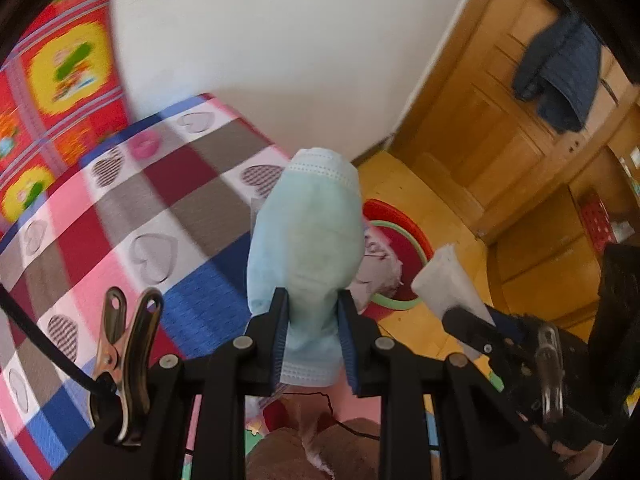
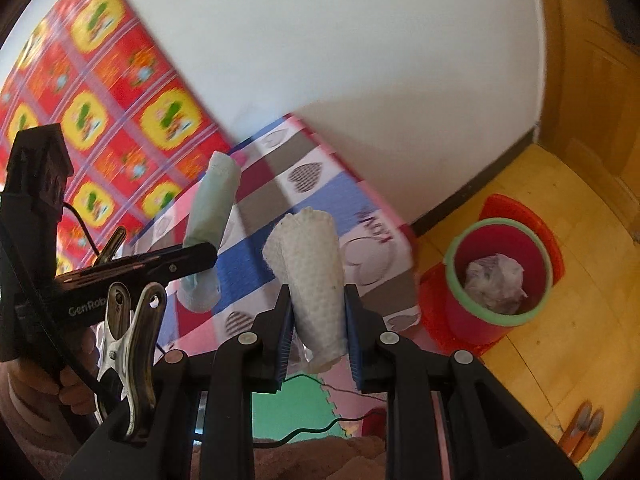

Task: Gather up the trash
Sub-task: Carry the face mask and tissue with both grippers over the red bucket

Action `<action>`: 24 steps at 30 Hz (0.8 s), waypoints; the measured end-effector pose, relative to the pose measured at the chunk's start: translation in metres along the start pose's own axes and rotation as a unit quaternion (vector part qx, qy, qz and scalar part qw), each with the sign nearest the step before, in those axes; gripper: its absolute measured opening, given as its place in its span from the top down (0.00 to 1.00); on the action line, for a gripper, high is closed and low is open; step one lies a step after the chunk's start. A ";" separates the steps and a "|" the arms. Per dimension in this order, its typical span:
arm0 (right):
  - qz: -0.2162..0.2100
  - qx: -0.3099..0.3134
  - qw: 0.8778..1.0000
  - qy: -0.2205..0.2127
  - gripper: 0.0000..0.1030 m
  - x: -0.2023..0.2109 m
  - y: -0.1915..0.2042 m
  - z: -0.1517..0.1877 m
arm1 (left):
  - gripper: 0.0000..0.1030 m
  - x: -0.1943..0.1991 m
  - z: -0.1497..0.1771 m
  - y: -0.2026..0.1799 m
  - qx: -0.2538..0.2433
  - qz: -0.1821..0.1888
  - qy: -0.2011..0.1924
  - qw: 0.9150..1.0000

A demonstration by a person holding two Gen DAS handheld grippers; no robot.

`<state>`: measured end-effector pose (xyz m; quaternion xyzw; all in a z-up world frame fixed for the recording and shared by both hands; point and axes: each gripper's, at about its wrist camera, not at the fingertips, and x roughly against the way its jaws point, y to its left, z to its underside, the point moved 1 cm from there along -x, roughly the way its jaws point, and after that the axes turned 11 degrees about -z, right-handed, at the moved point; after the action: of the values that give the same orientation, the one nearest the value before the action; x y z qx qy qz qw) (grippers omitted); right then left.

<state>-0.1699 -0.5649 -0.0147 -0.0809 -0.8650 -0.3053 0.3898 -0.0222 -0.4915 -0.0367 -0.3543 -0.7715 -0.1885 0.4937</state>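
Checked bedspread behind; mask clamped in left tongs.

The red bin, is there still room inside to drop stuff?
Yes. The red bin holds only a crumpled wad low down, with bare wall above it all round. The wooden floor beside it is bare; the checked bed crowds its other side.

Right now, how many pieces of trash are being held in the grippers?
2: a blue face mask clamped in the left gripper, and a white paper towel clamped in the right gripper.
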 end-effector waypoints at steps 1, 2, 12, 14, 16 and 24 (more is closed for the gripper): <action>0.006 -0.006 1.000 -0.005 0.76 0.003 -0.007 -0.002 | 0.76 -0.001 -0.001 -0.004 -0.005 0.002 -0.001 1.000; 0.011 -0.009 1.000 -0.008 0.76 0.006 -0.012 -0.005 | 0.76 -0.003 -0.005 -0.011 -0.012 0.005 -0.003 1.000; 0.037 -0.041 0.998 -0.011 0.76 0.031 -0.087 -0.023 | 0.76 -0.028 -0.018 -0.082 -0.028 0.031 0.009 0.999; 0.037 -0.043 0.998 -0.005 0.76 0.035 -0.105 -0.025 | 0.76 -0.037 -0.021 -0.100 -0.032 0.028 0.012 0.999; 0.039 -0.046 0.998 0.000 0.76 0.038 -0.121 -0.026 | 0.76 -0.046 -0.023 -0.116 -0.028 0.030 0.016 0.999; 0.042 -0.053 0.997 0.025 0.76 0.040 -0.193 -0.033 | 0.76 -0.092 -0.031 -0.176 -0.022 0.027 0.031 0.999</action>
<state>-0.2498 -0.7424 -0.0587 -0.1296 -0.8337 -0.3359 0.4188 -0.1077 -0.6639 -0.0955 -0.3792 -0.7418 -0.2028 0.5146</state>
